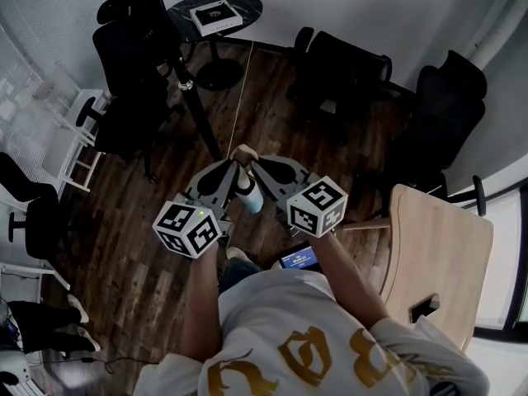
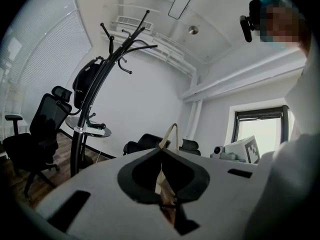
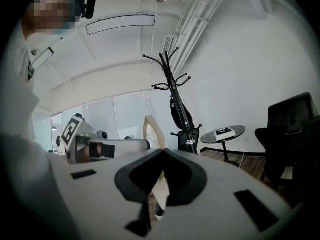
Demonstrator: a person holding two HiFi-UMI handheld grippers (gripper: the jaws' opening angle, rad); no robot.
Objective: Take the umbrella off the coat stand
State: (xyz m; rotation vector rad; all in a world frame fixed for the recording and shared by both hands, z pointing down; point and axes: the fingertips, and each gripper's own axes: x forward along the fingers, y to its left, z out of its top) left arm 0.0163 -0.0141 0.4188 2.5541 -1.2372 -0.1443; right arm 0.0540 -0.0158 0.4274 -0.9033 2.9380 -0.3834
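Observation:
The black coat stand (image 1: 196,110) rises from the wood floor just ahead of me. Its hooked top shows in the left gripper view (image 2: 107,69) and the right gripper view (image 3: 172,81). A dark folded umbrella (image 2: 84,86) hangs high on the stand, seen too in the right gripper view (image 3: 176,110). My left gripper (image 1: 238,157) and right gripper (image 1: 251,157) are held side by side, tips nearly touching, short of the stand. Both stand shut with nothing between their tan fingers (image 2: 170,131) (image 3: 149,124).
A round dark table (image 1: 239,2) with a white box (image 1: 216,16) stands behind the stand. Black office chairs (image 1: 124,52) (image 1: 346,68) (image 1: 441,106) ring the floor. A light wooden table (image 1: 437,246) is at my right, a white rack (image 1: 70,139) at my left.

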